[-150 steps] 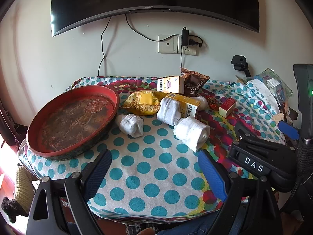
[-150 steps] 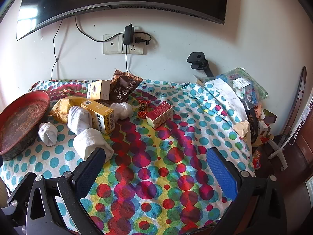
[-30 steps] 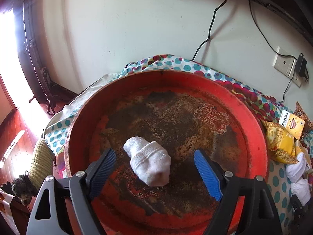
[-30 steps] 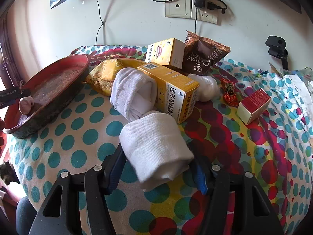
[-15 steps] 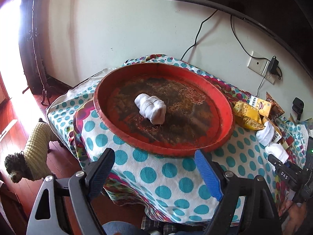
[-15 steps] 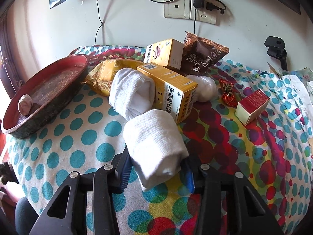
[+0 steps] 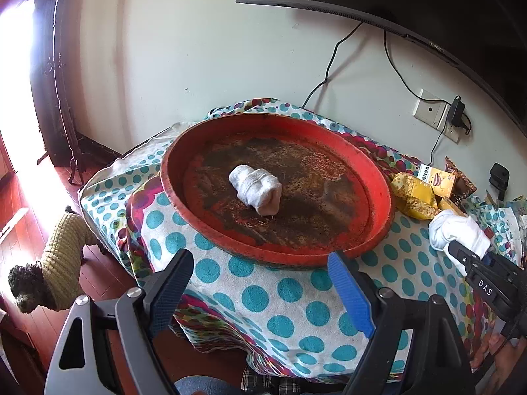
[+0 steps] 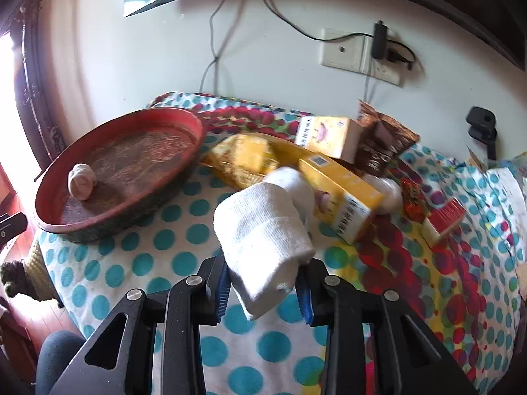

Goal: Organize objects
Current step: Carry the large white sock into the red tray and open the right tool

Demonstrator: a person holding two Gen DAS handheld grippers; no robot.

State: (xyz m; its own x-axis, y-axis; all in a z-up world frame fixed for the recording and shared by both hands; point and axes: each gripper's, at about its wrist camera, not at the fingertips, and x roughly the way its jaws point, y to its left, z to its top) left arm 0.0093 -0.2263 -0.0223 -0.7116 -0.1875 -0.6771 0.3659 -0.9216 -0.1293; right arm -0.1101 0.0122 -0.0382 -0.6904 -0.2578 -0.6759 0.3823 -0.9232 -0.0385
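One rolled sock [image 7: 256,189] already lies in the red tray [image 7: 378,184], the right tongs [image 8: 263,288] pinch a second sock [image 8: 263,230] above the tabletop [image 8: 158,263], the left tongs [image 7: 260,289] hang spread and empty, and boxes [image 8: 339,191] and snack bags [image 8: 243,158] remain unsorted.

My right gripper [image 8: 263,283] is pressing matt blue ribbed pads [image 8: 222,284] into a white ribbed-knit rolled sock [image 8: 263,233]. My left gripper [image 7: 263,289] is showing matt black plastic arms with metal screws. The red tray [image 7: 378,194] is showing a smooth rim and a rough, worn, mottled floor, with a second knit sock [image 7: 256,189] lying on it. The polka-dot tablecloth [image 7: 263,296] is looking like soft, matt woven cloth. The yellow carton [image 8: 342,197] is showing smooth printed cardboard.
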